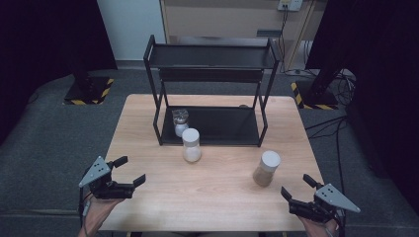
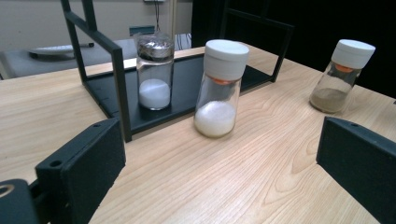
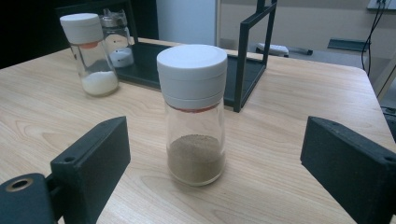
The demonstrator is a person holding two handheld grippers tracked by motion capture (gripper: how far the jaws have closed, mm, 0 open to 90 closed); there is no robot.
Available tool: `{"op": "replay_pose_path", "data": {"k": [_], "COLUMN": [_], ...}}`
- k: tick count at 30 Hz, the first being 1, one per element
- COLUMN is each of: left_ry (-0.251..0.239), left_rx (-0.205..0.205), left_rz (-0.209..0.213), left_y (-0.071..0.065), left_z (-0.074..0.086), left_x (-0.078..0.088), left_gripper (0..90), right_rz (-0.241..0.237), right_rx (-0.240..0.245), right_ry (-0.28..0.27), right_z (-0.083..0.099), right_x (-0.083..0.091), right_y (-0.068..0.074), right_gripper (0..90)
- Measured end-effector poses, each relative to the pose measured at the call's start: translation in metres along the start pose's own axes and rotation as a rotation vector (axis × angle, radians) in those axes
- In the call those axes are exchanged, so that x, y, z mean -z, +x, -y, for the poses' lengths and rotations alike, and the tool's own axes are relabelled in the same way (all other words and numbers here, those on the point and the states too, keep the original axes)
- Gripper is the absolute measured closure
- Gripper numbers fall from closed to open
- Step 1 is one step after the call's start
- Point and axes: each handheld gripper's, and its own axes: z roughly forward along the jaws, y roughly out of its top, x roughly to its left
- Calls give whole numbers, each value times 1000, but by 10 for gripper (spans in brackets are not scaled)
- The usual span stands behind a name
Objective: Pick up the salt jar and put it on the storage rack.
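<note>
The brown-spice jar (image 3: 195,114) stands upright on the wooden table (image 1: 217,197), at its right front part, a clear glass jar with a wide white cap, an orange ring under the cap and a low layer of brown powder at the bottom. The right gripper (image 1: 298,187) sits low at the table's near right corner, held in a hand (image 1: 323,228) that comes in from the bottom edge, its jaws spread wide and pointing up-left toward this jar; in the right gripper view the jar stands centred between the two black jaws but ahead of them, untouched. The white-powder jar (image 2: 219,88), same shape and cap, holds white grains and stands upright near the table's middle, just in front of the black rack (image 1: 212,89). The left gripper (image 1: 129,170) hovers by the near left edge, tilted rightward, jaws wide apart and empty, with this jar well ahead between them in the left gripper view. A metal-topped shaker (image 2: 154,74) with white powder stands on the rack's lower shelf at its left end, behind the white-powder jar.
</note>
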Motion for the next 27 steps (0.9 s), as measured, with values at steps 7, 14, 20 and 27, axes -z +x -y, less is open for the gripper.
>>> {"op": "replay_pose_path", "data": {"k": [7, 14, 20, 27], "left_ry": [19, 37, 37, 33], "left_rx": [25, 42, 36, 52], "left_rz": [-17, -2, 25, 31], "left_y": [2, 10, 18, 20], "left_z": [20, 32, 40, 42], "left_x": [4, 5, 7, 8], "left_gripper": [5, 9, 8, 8], "right_rz": [4, 0, -3, -5], "right_rx": [-2, -2, 4, 3], "right_ry": [1, 0, -2, -2], "right_z": [0, 0, 0, 0], "right_x": [0, 0, 0, 0], "right_y": [0, 0, 0, 0], "right_gripper": [83, 83, 83, 83]}}
